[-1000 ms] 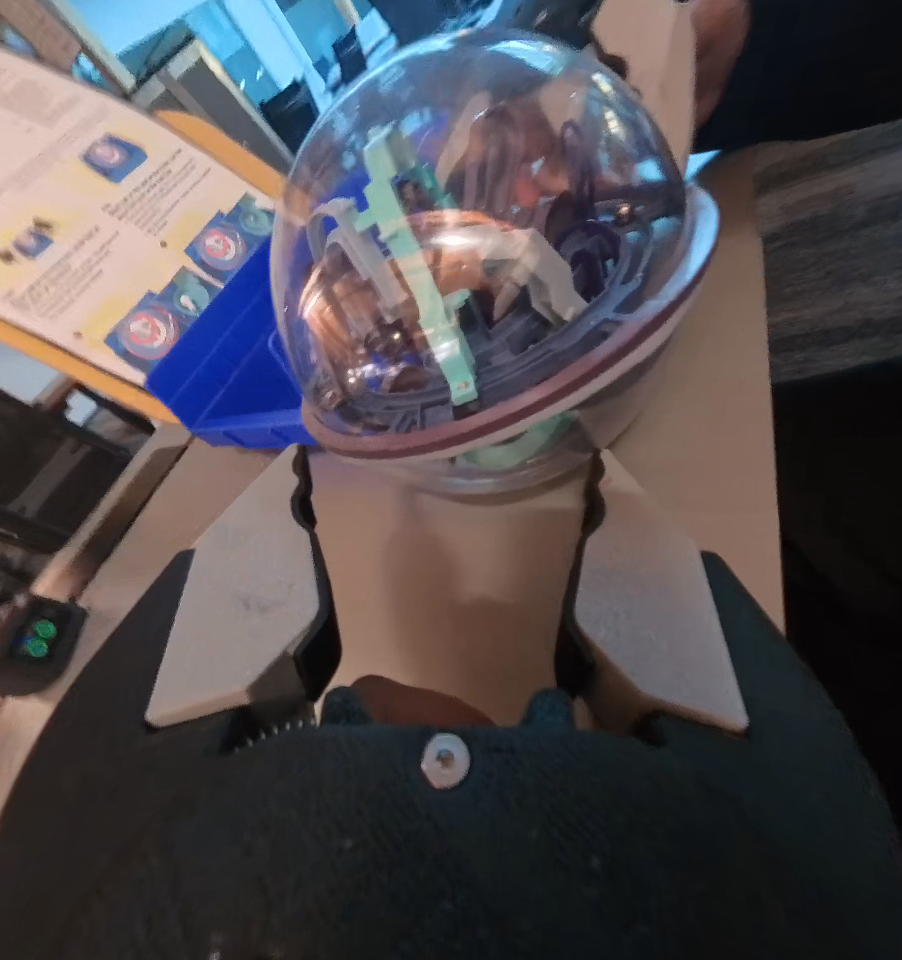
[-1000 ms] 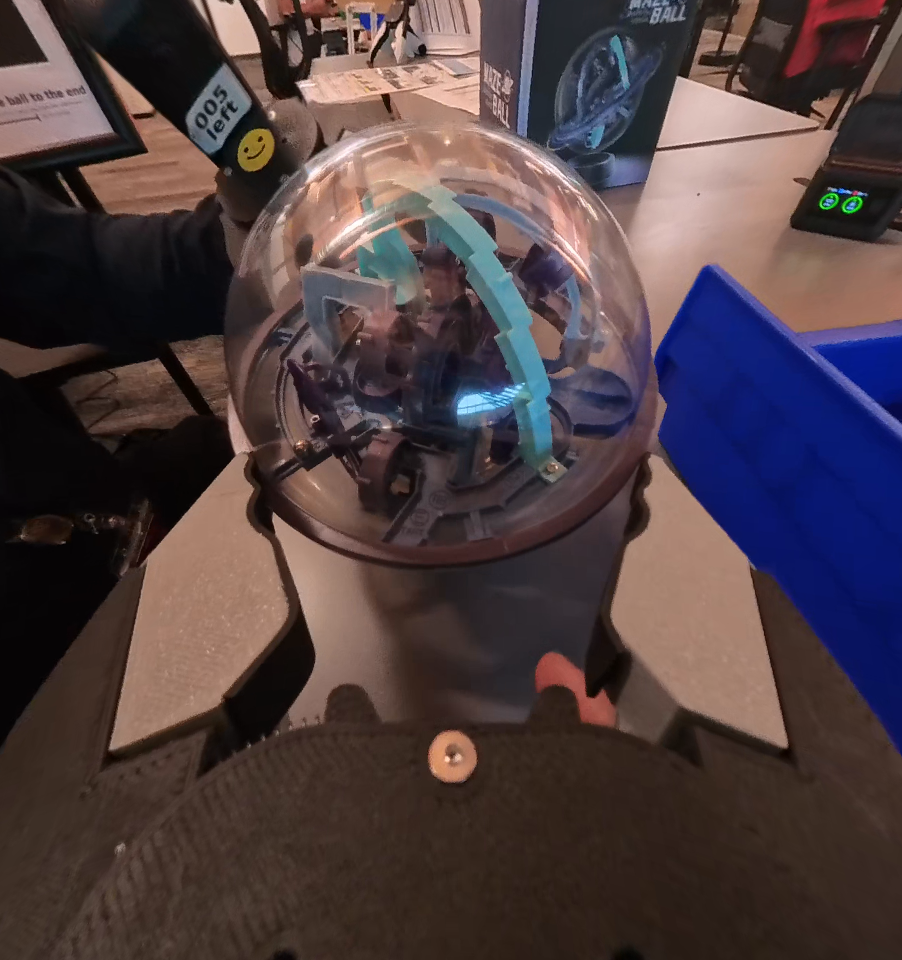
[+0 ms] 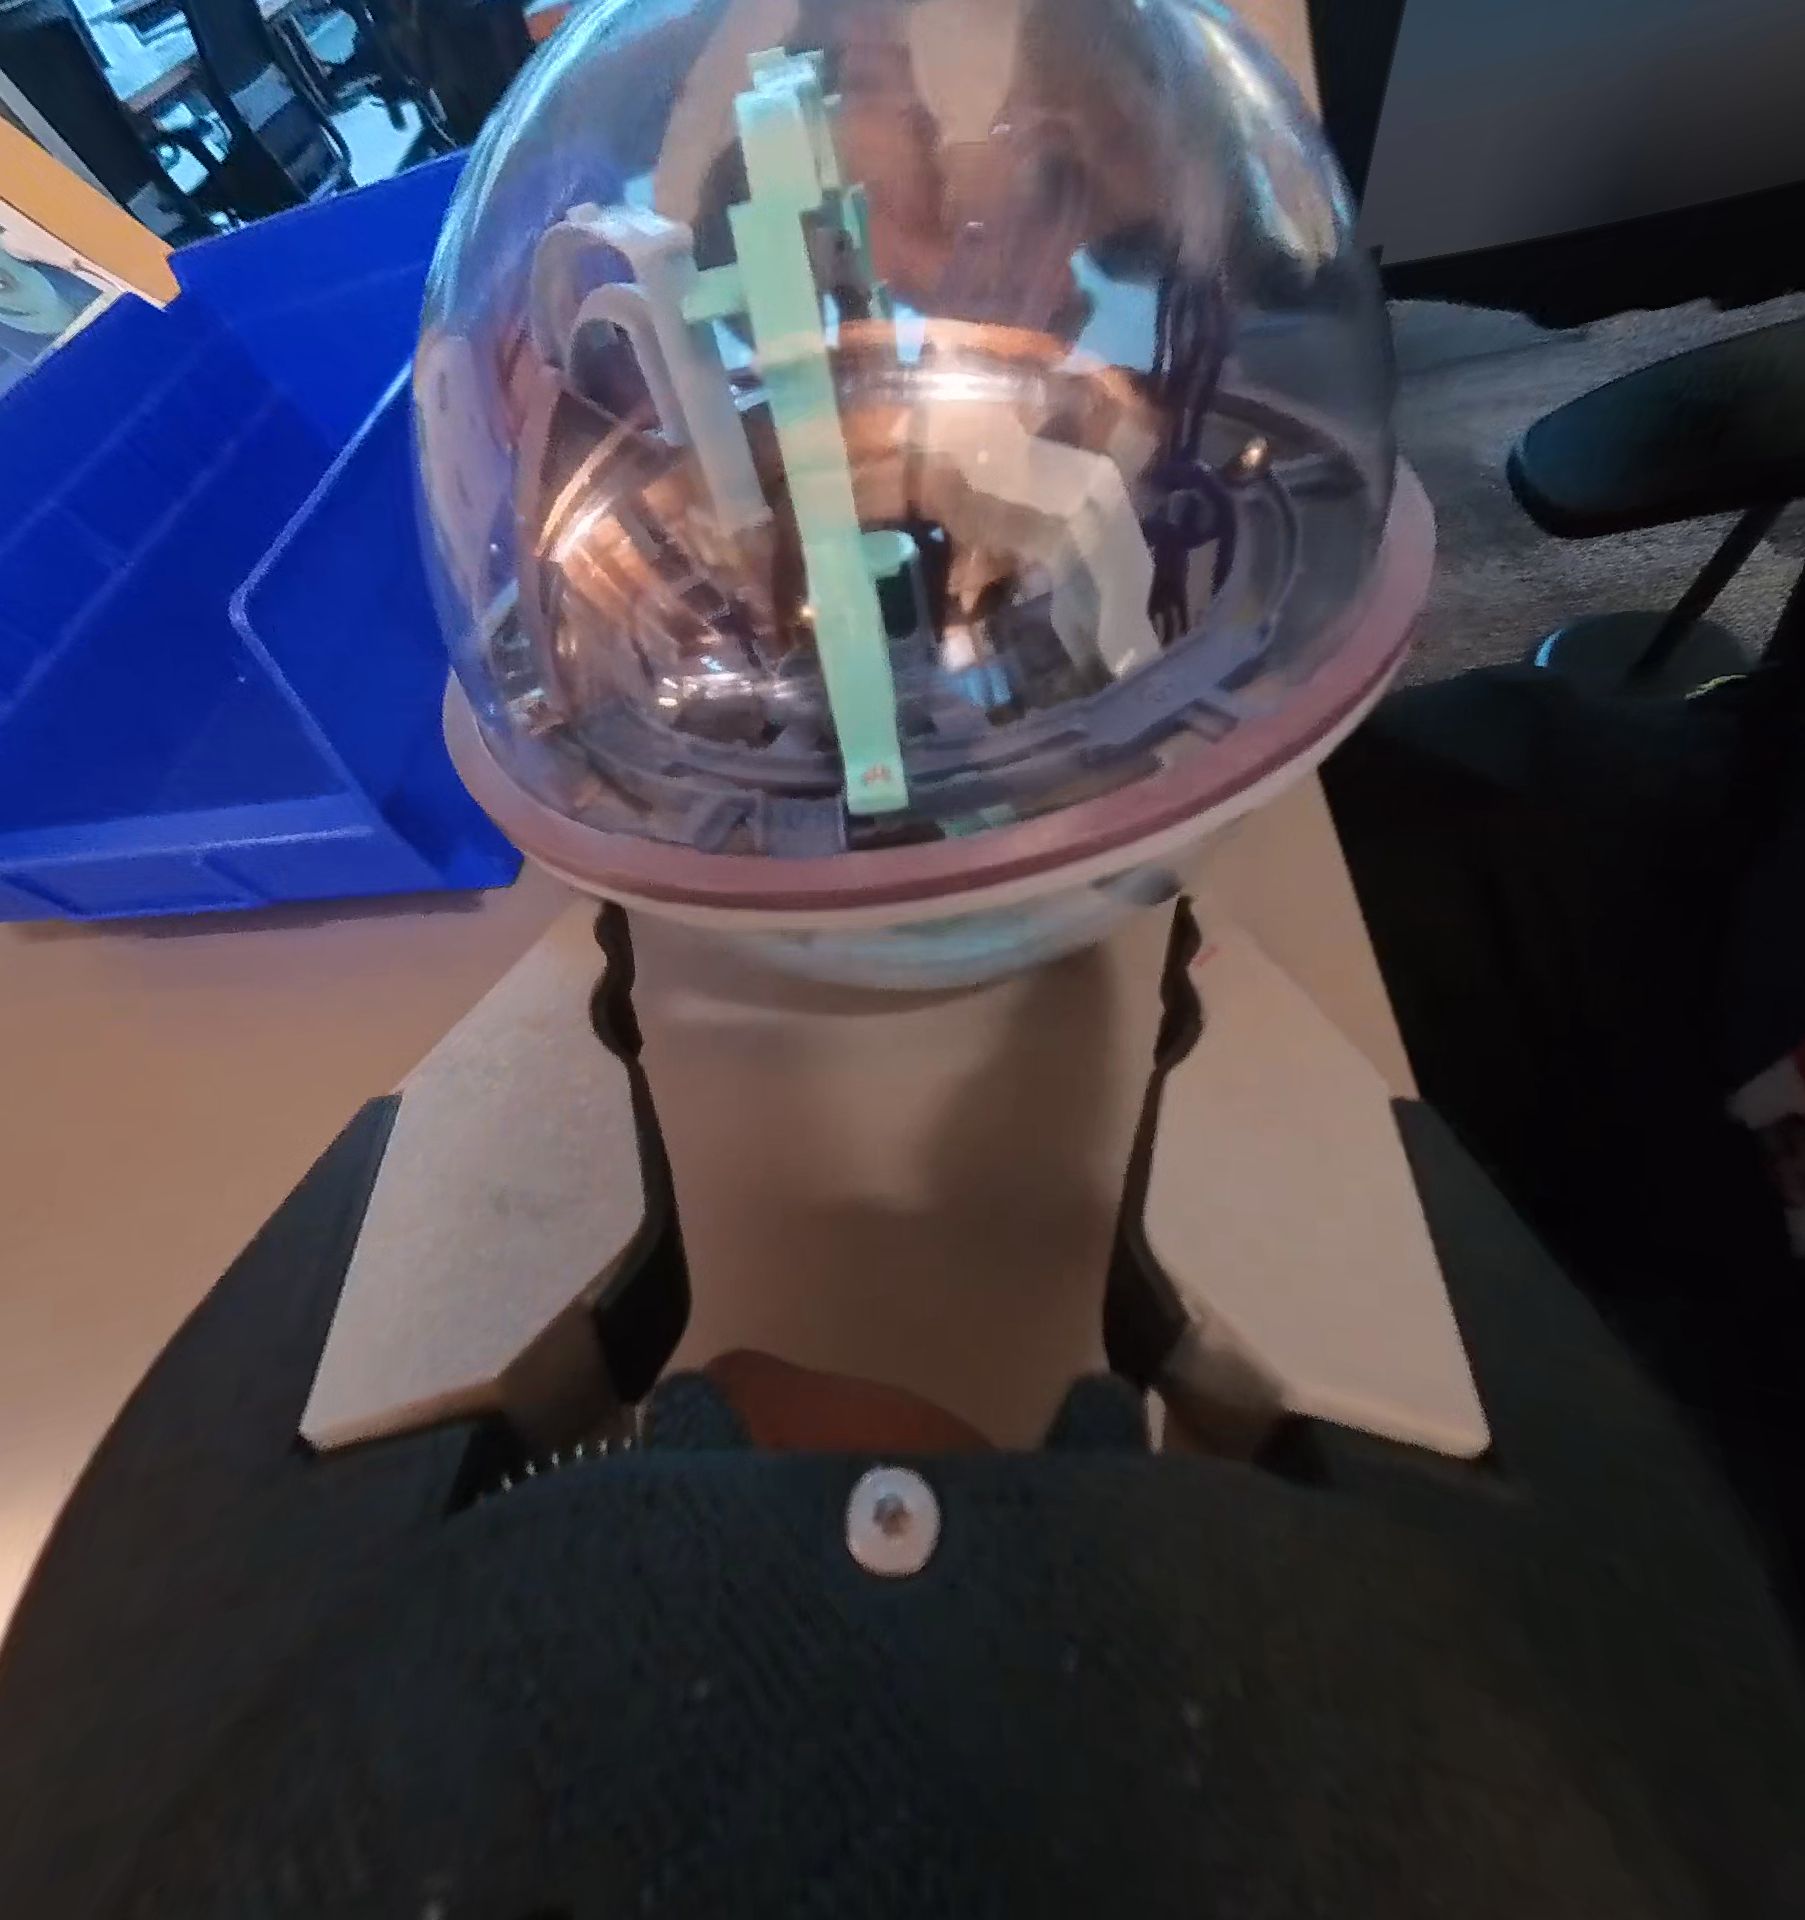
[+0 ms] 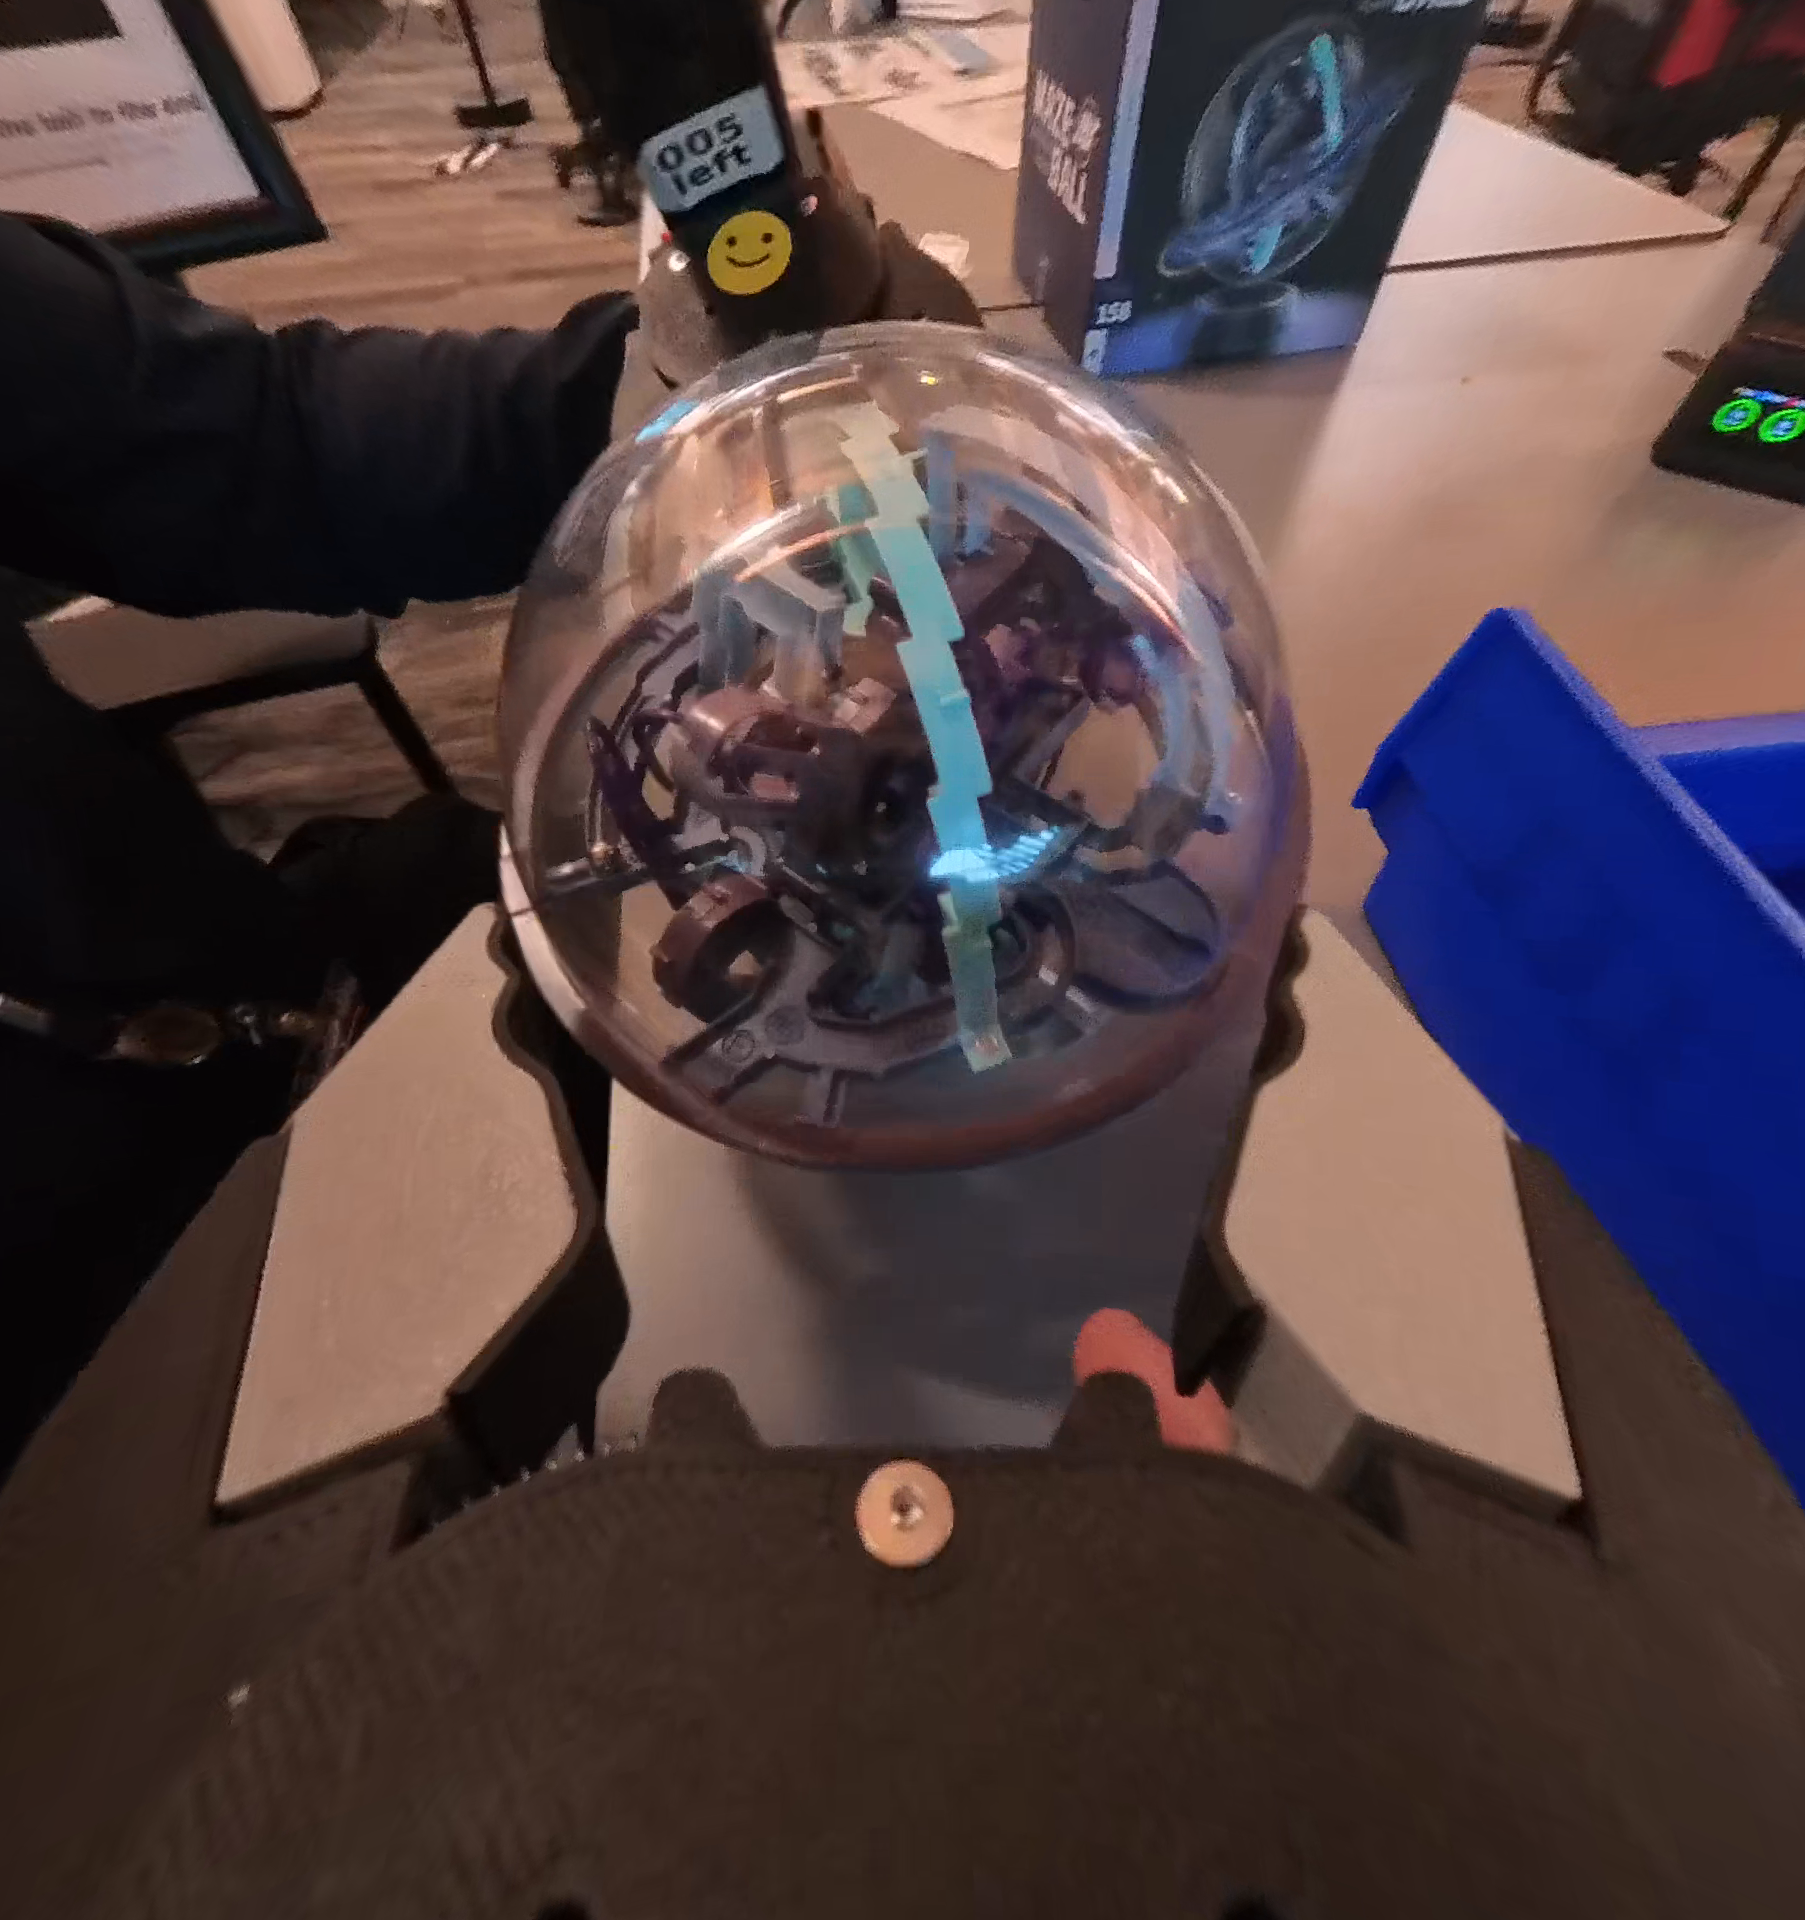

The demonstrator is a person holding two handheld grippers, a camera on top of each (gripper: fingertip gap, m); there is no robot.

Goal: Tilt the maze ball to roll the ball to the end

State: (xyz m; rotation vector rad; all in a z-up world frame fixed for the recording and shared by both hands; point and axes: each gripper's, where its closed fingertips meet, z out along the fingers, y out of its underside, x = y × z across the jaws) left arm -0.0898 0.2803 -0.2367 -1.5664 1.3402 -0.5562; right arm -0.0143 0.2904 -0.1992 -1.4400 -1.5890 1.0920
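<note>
The maze ball (image 3: 908, 436) is a clear sphere with a mint-green track, grey and purple tracks and a dark red-brown band round its middle. It is held in the air between both grippers. My left gripper (image 3: 896, 925) is shut on its lower shell, one finger at each side. My right gripper (image 4: 898, 966) is shut on the maze ball (image 4: 887, 748) from the opposite side. The left gripper's body (image 4: 742, 208), with a yellow sticker, shows behind the sphere in the right wrist view. I cannot pick out the small ball inside with certainty.
A blue bin (image 3: 150, 623) stands on the tan table (image 3: 150, 1091) close to the sphere and also shows in the right wrist view (image 4: 1604, 935). The toy's dark box (image 4: 1241, 177), a small device with green lights (image 4: 1771, 426) and a person's dark sleeve (image 4: 254, 416) are nearby.
The sphere has been tilted: its band was slanted in the left wrist view and is now nearly level. Both views have swung, and the blue bin takes more of the left view.
</note>
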